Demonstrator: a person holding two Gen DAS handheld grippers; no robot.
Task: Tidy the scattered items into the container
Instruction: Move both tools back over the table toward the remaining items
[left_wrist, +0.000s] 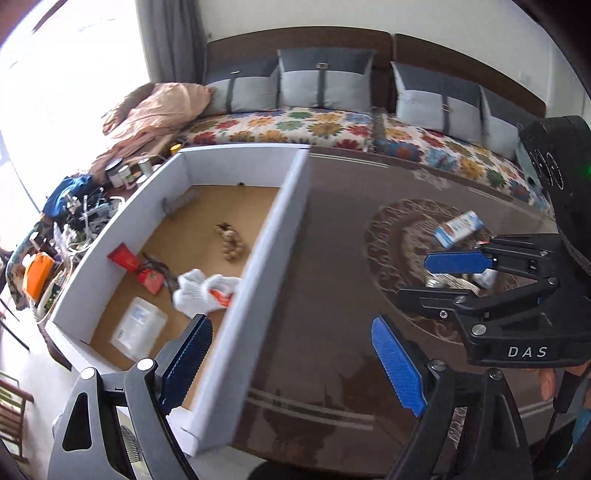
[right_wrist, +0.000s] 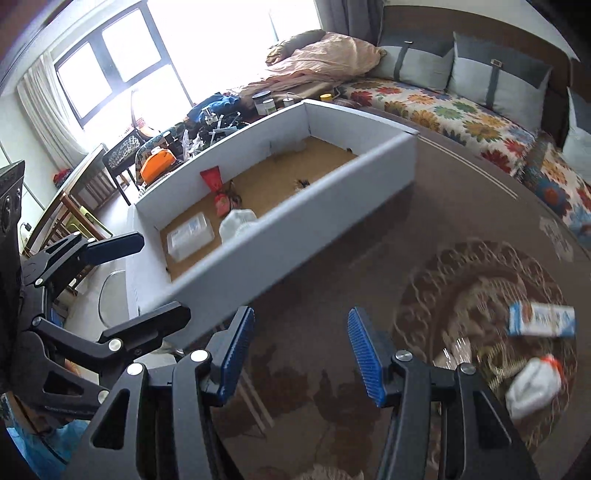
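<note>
A white cardboard box (left_wrist: 273, 229) (right_wrist: 306, 225) stands on the brown table. Inside lie a white glove (left_wrist: 201, 290) (right_wrist: 236, 221), a clear plastic case (left_wrist: 138, 326) (right_wrist: 190, 236), red packets (left_wrist: 125, 258) (right_wrist: 212, 179) and a string of beads (left_wrist: 231, 243). On the table to the right lie a blue-white carton (left_wrist: 458, 227) (right_wrist: 541, 319) and another white glove (right_wrist: 533, 386). My left gripper (left_wrist: 291, 362) is open and empty over the box's near wall. My right gripper (right_wrist: 301, 354) (left_wrist: 439, 275) is open and empty above the table, near the carton.
A sofa (left_wrist: 332, 125) with a floral cover and grey cushions runs along the table's far side. Jars (left_wrist: 122, 171), cables and an orange object (left_wrist: 37, 275) clutter the space left of the box. Wooden chairs (right_wrist: 85, 192) stand by the window.
</note>
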